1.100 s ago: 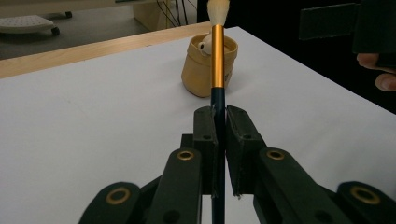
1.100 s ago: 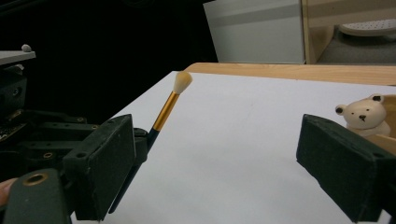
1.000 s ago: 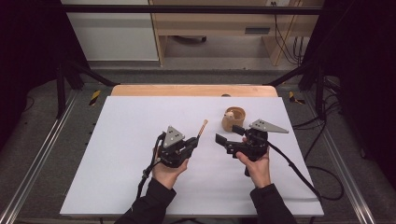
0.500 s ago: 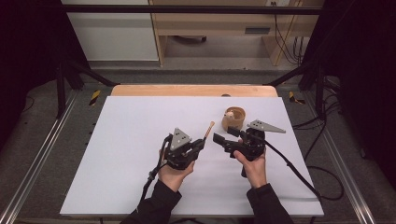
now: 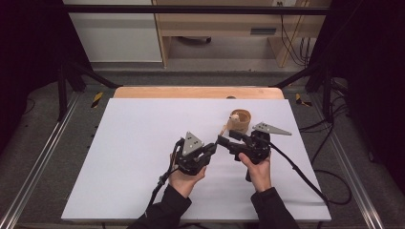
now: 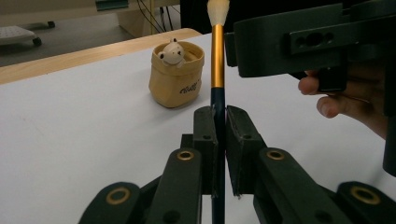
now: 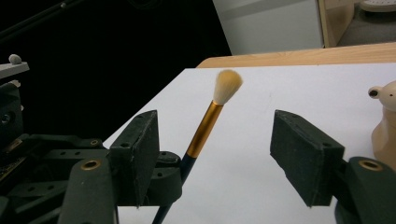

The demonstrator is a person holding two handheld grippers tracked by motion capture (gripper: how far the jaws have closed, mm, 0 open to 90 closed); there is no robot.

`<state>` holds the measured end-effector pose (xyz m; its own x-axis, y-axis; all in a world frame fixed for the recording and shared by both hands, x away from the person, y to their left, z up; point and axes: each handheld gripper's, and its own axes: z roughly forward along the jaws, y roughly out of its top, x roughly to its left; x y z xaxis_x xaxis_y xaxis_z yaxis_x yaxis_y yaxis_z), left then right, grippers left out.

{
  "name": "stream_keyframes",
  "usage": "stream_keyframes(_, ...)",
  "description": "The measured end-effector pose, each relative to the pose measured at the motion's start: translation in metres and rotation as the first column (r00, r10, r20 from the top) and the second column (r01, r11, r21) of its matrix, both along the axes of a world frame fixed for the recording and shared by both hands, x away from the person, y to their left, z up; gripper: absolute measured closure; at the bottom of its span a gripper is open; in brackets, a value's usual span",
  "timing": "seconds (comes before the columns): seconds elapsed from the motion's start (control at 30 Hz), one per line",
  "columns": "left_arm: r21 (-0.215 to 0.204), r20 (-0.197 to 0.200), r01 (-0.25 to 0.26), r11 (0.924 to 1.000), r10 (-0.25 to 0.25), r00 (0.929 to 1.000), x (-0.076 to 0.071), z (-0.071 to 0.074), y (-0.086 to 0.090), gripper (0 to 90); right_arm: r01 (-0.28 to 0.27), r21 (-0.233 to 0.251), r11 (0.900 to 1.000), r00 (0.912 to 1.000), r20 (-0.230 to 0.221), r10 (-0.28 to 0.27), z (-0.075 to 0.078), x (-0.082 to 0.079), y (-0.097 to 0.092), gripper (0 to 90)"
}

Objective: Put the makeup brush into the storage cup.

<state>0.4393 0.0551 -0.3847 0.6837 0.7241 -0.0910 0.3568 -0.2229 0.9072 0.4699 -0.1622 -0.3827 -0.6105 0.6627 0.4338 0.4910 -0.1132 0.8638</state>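
Note:
A makeup brush [image 6: 217, 51] with a dark handle, gold ferrule and pale bristles stands upright in my left gripper [image 6: 222, 116], which is shut on its handle. In the high view the left gripper [image 5: 210, 150] holds the brush [image 5: 223, 131] slanting up toward the right. My right gripper [image 5: 227, 140] is open, its jaws reaching left around the brush. In the right gripper view the brush [image 7: 205, 126] stands between the open pads [image 7: 140, 154], nearer the left one, touching neither. A tan pouch-shaped cup [image 5: 240, 120] with a small bear figure [image 6: 173, 50] stands just beyond.
The white table sheet [image 5: 143, 143] has free room to the left and front. A wooden edge [image 5: 191, 92] runs along the far side. Cables trail from both grippers toward the near and right edges. Metal rails [image 5: 43, 157] flank the table.
My left gripper has carried the brush to the right, toward the cup. The right gripper shifted slightly left, so its open jaws now stand on either side of the brush.

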Motion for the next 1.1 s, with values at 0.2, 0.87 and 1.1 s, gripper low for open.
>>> stream_keyframes(0.2,-0.008,0.006,0.002,1.0,-0.002,1.0,-0.002,0.002,-0.005,83.0,0.001,0.009,1.0,1.0,-0.007,-0.001,0.0,0.0,0.0,39.3)
stream_keyframes(0.87,-0.017,0.022,0.006,0.9998,-0.006,0.9997,-0.007,0.001,-0.012,83.1,-0.027,0.069,0.9973,0.9977,-0.06,0.031,-0.001,0.002,-0.001,67.9)
stream_keyframes(1.1,-0.017,0.027,0.007,0.9998,-0.006,0.9996,-0.007,0.001,-0.012,83.1,-0.035,0.08,0.9962,0.9969,-0.068,0.041,-0.002,0.002,-0.002,74.5)
